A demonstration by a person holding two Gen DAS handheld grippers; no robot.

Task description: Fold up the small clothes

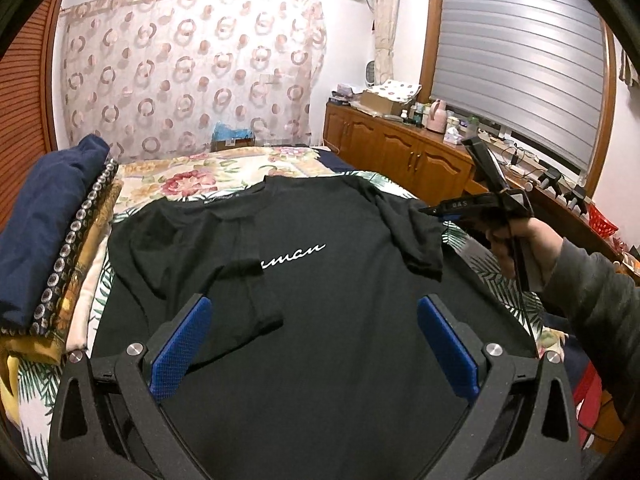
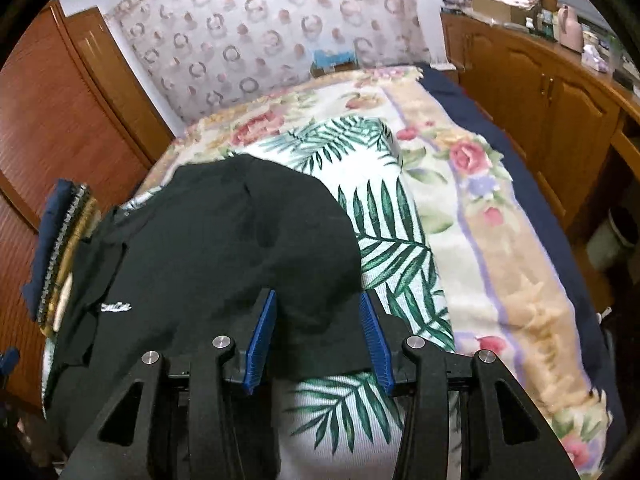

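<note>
Black T-shirt (image 1: 320,272) lies front-up on the bed, on a white cover with green palm-leaf print (image 2: 384,216); white script lettering (image 1: 294,255) runs across the chest, its first letters covered by cloth. Left sleeve (image 1: 256,280) is folded inward over the chest and reaches down toward the hem side; right sleeve (image 1: 416,236) is also turned in, crumpled near the shoulder. Collar (image 1: 240,194) points away from the left wrist camera. Left gripper (image 1: 314,340) hovers over the lower body of the shirt, blue pads (image 1: 182,344) spread wide, nothing between them. Right gripper (image 2: 318,334) sits at the shirt's right edge: pads (image 2: 262,340) partly apart, with black fabric lying in the gap; whether they pinch the cloth or only straddle it I cannot tell. In the left wrist view the right gripper (image 1: 432,210) is seen side-on just beside the turned-in right sleeve, held by the person's right hand (image 1: 516,244). Left of the shirt, a stack of folded textiles (image 1: 52,240), navy piece on top, stands at the bed edge. Beneath the palm cover, a floral blanket (image 2: 480,184) extends toward the patterned curtain (image 1: 192,64). Wooden cabinets (image 1: 400,152) with clutter on top line the right wall below a window blind (image 1: 520,56).
</note>
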